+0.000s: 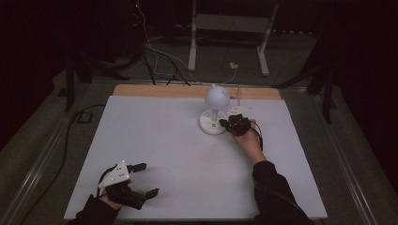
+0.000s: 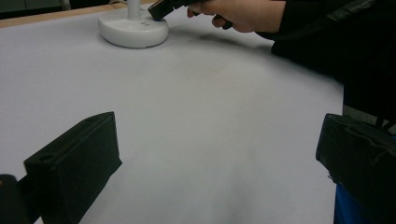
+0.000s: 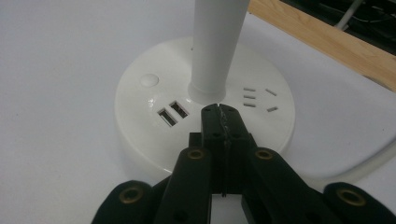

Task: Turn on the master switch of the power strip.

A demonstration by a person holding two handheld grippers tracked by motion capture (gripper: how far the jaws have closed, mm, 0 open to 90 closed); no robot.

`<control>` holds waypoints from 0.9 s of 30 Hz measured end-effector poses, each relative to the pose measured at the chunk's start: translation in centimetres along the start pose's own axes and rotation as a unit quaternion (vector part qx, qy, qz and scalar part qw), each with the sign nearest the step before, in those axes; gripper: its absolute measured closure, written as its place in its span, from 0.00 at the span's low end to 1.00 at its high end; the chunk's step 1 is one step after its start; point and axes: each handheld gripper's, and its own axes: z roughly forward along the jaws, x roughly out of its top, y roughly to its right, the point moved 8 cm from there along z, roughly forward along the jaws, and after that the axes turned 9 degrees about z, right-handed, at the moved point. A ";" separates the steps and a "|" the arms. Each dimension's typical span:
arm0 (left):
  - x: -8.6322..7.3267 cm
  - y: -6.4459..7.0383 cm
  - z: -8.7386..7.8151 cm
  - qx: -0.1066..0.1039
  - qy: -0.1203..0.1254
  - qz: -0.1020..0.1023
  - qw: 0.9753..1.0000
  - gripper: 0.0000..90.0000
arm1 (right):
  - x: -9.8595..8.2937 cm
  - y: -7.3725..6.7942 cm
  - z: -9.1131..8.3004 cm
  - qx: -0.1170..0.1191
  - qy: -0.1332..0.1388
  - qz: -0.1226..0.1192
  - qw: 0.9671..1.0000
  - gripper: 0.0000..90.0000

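Just closed tongs (image 3: 219, 112) over glossy round lamp base (image 3: 144, 140)

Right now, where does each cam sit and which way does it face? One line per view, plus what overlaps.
High view: above the person's side, looking forward and down on the table; forearms, left gripper, right gripper.
Left gripper view: low on the table, looking between its open jaws toward the lamp base and the right hand.
Right gripper view: close above the base, along its shut jaws toward the stem.
Shared: all three see the lamp base.
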 end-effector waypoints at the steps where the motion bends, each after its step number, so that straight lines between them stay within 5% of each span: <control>1: 0.0 0.0 0.0 0.000 0.000 0.000 1.000 0.00 | 0.0 0.0 0.0 -0.003 0.000 -0.005 1.000 1.00; 21: 0.0 -0.2 0.0 0.002 0.001 -0.004 1.000 0.00 | 0.4 -0.4 -0.2 -0.009 -0.002 -0.011 1.000 1.00; 27: -0.1 -0.2 0.0 0.002 0.000 -0.005 1.000 0.00 | 1.1 -0.1 -0.9 -0.001 0.021 0.012 1.000 1.00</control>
